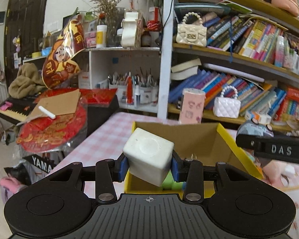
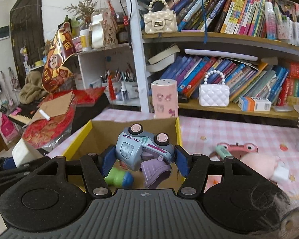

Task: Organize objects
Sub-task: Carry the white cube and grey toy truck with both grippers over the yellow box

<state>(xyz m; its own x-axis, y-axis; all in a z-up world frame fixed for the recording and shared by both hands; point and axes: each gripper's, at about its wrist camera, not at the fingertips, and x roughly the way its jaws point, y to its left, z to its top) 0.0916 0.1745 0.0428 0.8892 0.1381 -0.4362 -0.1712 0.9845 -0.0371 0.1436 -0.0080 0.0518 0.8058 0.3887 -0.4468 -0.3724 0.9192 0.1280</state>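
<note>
My left gripper (image 1: 149, 165) is shut on a white cube-shaped block (image 1: 148, 155) and holds it tilted over the near left edge of a yellow cardboard box (image 1: 229, 139). My right gripper (image 2: 143, 159) is shut on a blue-grey toy truck (image 2: 141, 151), turned on its side with pink wheels up, over the same box (image 2: 178, 129). A green and blue toy (image 2: 119, 177) lies inside the box. The white block (image 2: 20, 153) also shows at the left of the right wrist view. The truck (image 1: 255, 129) shows at the right of the left wrist view.
The box sits on a pink checked tablecloth (image 2: 229, 131). A pink plush toy (image 2: 255, 163) and a red crab-like toy (image 2: 237, 147) lie right of the box. A pink canister (image 2: 164, 97) stands behind it. Bookshelves (image 2: 229, 37) stand at the back; a keyboard (image 1: 12, 109) is at left.
</note>
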